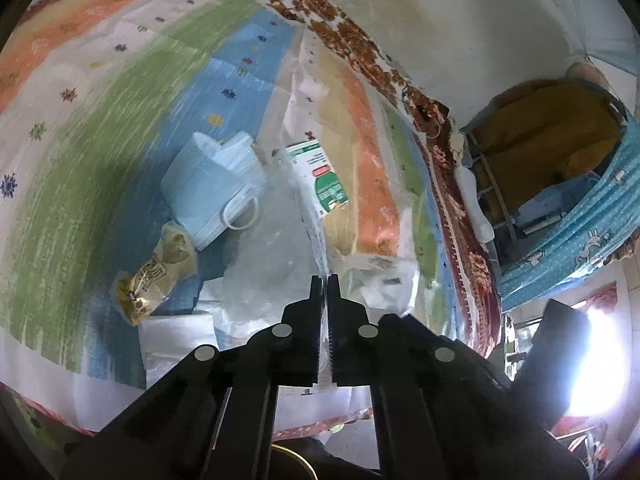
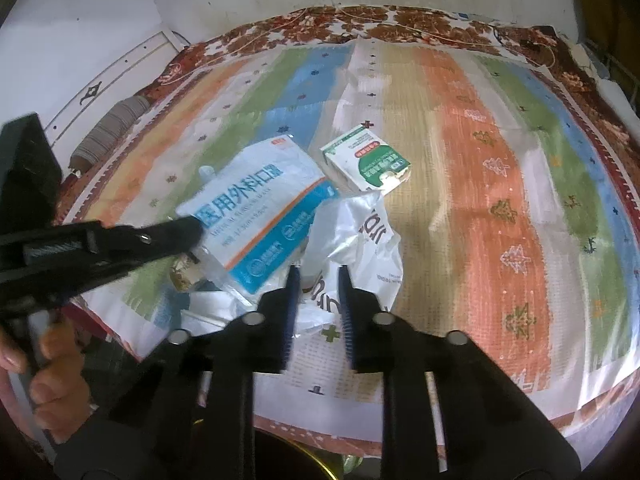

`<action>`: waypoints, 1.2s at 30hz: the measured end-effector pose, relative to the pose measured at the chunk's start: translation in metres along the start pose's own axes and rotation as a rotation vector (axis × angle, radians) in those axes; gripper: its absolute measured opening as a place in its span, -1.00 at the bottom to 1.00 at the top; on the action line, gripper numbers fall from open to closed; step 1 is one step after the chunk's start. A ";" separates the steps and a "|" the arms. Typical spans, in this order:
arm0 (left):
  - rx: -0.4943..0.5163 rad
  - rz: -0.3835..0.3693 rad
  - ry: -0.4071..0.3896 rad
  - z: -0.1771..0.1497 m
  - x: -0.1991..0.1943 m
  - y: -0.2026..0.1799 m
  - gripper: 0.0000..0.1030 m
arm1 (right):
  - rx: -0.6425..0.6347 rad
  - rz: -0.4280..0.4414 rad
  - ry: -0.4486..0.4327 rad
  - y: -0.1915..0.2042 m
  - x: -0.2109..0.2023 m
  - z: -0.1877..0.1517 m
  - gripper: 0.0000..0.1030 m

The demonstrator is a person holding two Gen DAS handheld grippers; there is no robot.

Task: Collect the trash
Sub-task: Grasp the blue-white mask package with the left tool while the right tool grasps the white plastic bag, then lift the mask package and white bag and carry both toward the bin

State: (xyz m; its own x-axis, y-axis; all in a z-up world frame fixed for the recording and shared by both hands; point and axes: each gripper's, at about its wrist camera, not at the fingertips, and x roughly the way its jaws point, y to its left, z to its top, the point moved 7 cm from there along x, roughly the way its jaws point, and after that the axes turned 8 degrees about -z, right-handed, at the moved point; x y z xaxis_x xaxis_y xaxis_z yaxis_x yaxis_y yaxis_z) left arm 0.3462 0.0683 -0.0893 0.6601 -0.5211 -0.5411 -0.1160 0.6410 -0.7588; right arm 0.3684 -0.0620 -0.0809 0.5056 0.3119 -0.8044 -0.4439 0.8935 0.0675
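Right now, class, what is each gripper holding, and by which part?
Left gripper: shut on the mask packet, at its edge. Right gripper: open, holding nothing.

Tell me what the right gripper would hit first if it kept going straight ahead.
Probably the crumpled white plastic bag: it lies directly ahead of the right gripper, whose jaws stand open. Depth is hard to judge through the fisheye.

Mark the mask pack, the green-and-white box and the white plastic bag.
mask pack (image 2: pixel 260 216), right wrist view, on its printed blue-and-white front.
green-and-white box (image 2: pixel 366 160), right wrist view, on its top face.
white plastic bag (image 2: pixel 360 248), right wrist view, on its crumpled middle.
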 end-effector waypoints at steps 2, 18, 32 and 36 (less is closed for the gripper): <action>0.020 -0.003 -0.010 0.002 -0.004 -0.006 -0.98 | 0.002 -0.003 -0.006 -0.003 -0.001 0.000 -0.84; 0.209 0.044 -0.044 0.005 -0.042 -0.052 -0.99 | -0.006 0.012 -0.084 -0.014 -0.040 0.007 -0.95; 0.239 0.019 -0.051 -0.025 -0.083 -0.079 -0.99 | -0.039 0.036 -0.186 -0.004 -0.102 -0.004 -0.96; 0.255 0.013 -0.054 -0.037 -0.095 -0.081 -0.99 | -0.051 0.038 -0.201 0.000 -0.114 -0.012 -0.96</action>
State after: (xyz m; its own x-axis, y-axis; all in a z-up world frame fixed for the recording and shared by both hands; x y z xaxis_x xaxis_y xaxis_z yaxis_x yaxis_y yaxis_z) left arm 0.2655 0.0445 0.0101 0.6993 -0.4852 -0.5249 0.0613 0.7723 -0.6323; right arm 0.3025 -0.1016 0.0038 0.6228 0.4081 -0.6675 -0.5000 0.8638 0.0616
